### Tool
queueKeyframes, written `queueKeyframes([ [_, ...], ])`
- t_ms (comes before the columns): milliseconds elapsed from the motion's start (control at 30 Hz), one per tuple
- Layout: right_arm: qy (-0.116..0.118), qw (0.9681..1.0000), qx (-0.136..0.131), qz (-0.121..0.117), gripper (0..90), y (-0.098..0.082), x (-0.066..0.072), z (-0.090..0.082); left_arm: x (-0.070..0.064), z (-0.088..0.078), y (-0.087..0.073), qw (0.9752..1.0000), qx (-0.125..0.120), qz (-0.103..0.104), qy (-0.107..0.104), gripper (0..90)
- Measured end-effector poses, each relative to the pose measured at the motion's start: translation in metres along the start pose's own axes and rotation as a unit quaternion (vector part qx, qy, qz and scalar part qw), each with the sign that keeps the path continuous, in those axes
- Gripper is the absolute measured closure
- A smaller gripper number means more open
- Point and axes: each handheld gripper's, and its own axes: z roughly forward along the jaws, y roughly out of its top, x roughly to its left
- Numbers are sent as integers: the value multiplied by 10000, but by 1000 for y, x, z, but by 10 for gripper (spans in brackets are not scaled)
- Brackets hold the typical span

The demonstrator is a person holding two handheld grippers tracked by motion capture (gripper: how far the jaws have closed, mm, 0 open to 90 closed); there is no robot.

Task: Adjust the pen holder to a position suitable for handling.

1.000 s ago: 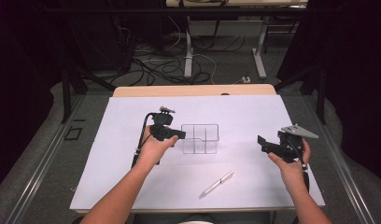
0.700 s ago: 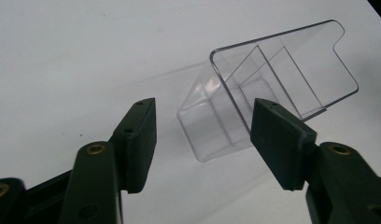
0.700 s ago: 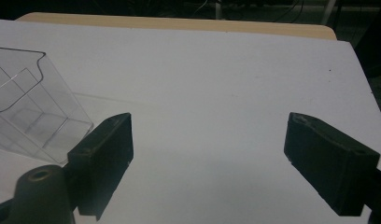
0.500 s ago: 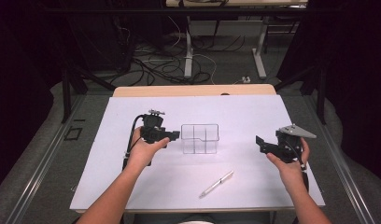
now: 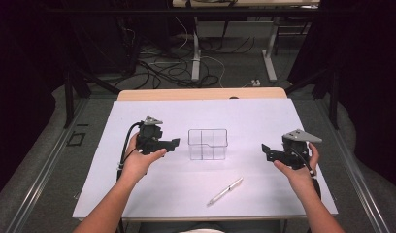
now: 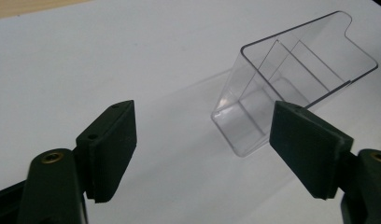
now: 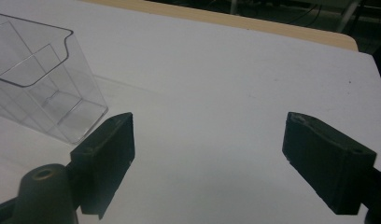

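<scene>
Clear divided organizer (image 5: 207,144) stood mid-sheet on the white table cover (image 5: 235,116), between and apart from both grippers: left gripper (image 5: 174,142), jaws just opening with nothing between them, and right gripper (image 5: 265,150), agape, empty.

Black tongs (image 5: 174,142) — brass screw holes, grey three-cornered plates, black cables.

The white counter (image 5: 206,194) is evenly and brightly lit from above, while the room around it from nine through twelve to three o'clock falls into near blackness. Shadows are faint and soft. In the left gripper view the clear organizer (image 6: 291,84) casts a pale shadow toward nine o'clock. Both gripper views look soft and slightly grainy, with the near black jaws blurred at six o'clock.
</scene>
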Motion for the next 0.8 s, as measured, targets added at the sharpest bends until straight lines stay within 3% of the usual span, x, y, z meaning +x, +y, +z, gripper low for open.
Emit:
queueKeyframes([
  [200, 112, 9996, 111, -237, 174, 2, 10, 1, 6, -6, -10, 9999, -64, 132, -31, 155],
  [367, 248, 9985, 217, -441, 195, 4, 17, 2, 13, -6, -17, 9998, -170, 65, 40, 42],
  [433, 315, 9978, 229, -544, 207, 4, 20, 3, 17, -7, -18, 9999, -92, 18, 42, 1],
  [467, 304, 9977, 250, -546, 210, 5, 22, 3, 17, -5, -19, 9996, -231, -42, 137, 4],
  [633, 454, 9957, 275, -765, 225, 5, 28, 4, 25, -5, -22, 9994, -262, -90, 213, 1],
  [800, 653, 9916, 331, -1062, 272, 3, 32, 7, 36, -7, -27, 9988, -371, -261, 157, 2],
])
